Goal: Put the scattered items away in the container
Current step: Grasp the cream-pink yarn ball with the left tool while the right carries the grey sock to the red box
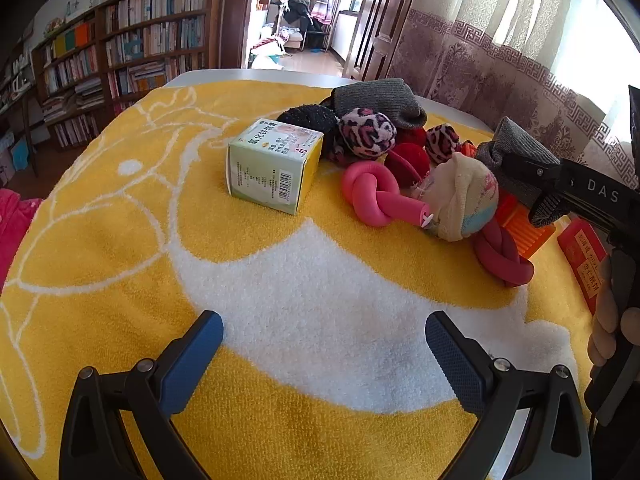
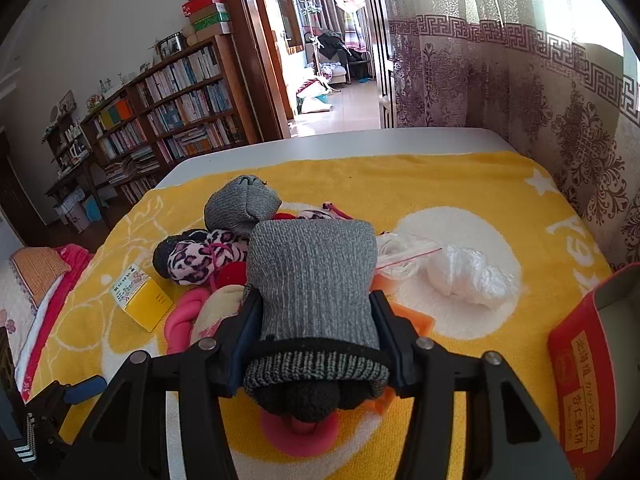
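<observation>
My right gripper [image 2: 316,304] is shut on a rolled grey sock [image 2: 316,276], held just above the pile; in the left wrist view the same sock [image 1: 508,152] sticks out of the right gripper [image 1: 540,196]. The red box [image 2: 580,376] with an open top stands at the right edge. My left gripper [image 1: 324,332] is open and holds nothing, over the white patch of the yellow towel [image 1: 120,240]. Ahead of it lie a green and yellow medicine box [image 1: 276,164], a pink knotted tube [image 1: 372,196], a cream sock ball [image 1: 464,200] and a leopard-print sock ball [image 1: 366,132].
A second grey sock [image 2: 240,204], a black sock ball [image 1: 308,120], red rolls [image 1: 408,156], a darker pink knot [image 1: 504,256] and an orange plastic piece [image 2: 416,320] crowd the pile. A white plastic bag [image 2: 468,276] lies to its right. Curtains hang close on the right.
</observation>
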The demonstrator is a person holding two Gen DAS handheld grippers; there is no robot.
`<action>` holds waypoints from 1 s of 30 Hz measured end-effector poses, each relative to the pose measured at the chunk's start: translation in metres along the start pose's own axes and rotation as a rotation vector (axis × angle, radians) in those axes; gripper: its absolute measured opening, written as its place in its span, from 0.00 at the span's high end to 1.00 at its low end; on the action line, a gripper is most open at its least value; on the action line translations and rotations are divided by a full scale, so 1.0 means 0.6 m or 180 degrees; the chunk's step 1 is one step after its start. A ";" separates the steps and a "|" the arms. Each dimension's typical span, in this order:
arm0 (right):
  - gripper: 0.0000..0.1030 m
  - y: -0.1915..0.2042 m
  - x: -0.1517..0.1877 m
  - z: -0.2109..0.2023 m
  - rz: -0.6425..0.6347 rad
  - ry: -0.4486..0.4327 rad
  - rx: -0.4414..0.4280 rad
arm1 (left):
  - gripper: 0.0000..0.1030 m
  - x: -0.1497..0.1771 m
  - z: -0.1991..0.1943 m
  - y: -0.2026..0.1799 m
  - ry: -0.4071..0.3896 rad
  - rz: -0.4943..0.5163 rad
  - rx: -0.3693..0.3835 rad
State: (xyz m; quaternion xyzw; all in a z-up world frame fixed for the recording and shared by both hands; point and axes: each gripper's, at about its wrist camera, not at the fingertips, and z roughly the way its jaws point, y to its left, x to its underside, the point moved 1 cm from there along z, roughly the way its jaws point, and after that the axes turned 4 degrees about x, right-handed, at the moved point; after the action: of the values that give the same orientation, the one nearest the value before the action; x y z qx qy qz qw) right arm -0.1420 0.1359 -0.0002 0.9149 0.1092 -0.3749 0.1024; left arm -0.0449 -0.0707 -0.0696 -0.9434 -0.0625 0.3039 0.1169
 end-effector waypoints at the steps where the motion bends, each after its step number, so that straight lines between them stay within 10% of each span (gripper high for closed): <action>1: 0.51 0.001 0.002 -0.007 -0.0011 -0.0038 0.0027 | 0.00 0.001 -0.001 -0.001 -0.0002 0.0003 -0.0001; 30: 0.52 -0.109 0.049 -0.172 0.0494 -0.0703 0.0121 | 0.03 -0.117 0.044 -0.200 -0.0151 0.0691 0.0103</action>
State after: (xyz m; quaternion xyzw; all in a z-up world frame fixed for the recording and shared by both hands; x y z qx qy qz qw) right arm -0.0710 0.2299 0.0439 0.8756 0.0191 -0.4662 0.1251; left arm -0.1228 0.0363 -0.0203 -0.9352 0.0421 0.3380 0.0970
